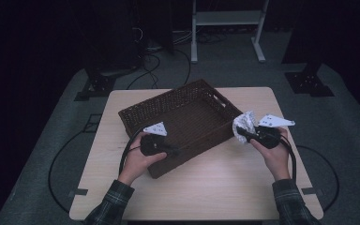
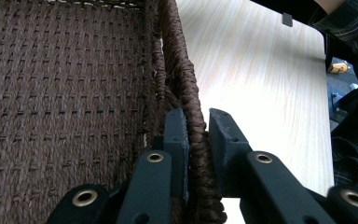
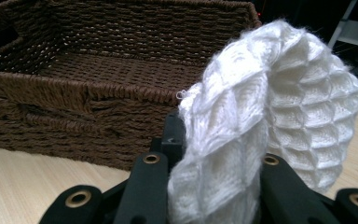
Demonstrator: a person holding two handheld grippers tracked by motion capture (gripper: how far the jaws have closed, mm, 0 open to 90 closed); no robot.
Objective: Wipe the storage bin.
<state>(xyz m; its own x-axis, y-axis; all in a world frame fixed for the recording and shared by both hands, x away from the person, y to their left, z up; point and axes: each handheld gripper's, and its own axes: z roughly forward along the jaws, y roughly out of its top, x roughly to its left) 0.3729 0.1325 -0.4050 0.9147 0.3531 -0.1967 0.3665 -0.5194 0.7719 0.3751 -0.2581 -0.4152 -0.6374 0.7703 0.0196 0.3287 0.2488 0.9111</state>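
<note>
Looks like lab or recording studio, not home. Pale wooden table (image 1: 225,187) stands alone on grey carpet (image 1: 347,140); room around table dark. Black stand feet (image 1: 309,84) bolted to floor beyond table's far corners. Loose black cables (image 1: 154,65) trail on floor behind table. White metal frame legs (image 1: 227,18) farther back behind table. Black ring line (image 1: 56,159) marked on carpet beside table.

My rig | left gripper (image 1: 171,151): black, brass-ringed screws, looping black cable, grey three-cornered dotted plate | right gripper (image 1: 244,134): same black build, cable, plate | sleeves (image 1: 110,201): dark plaid, both forearms
</note>
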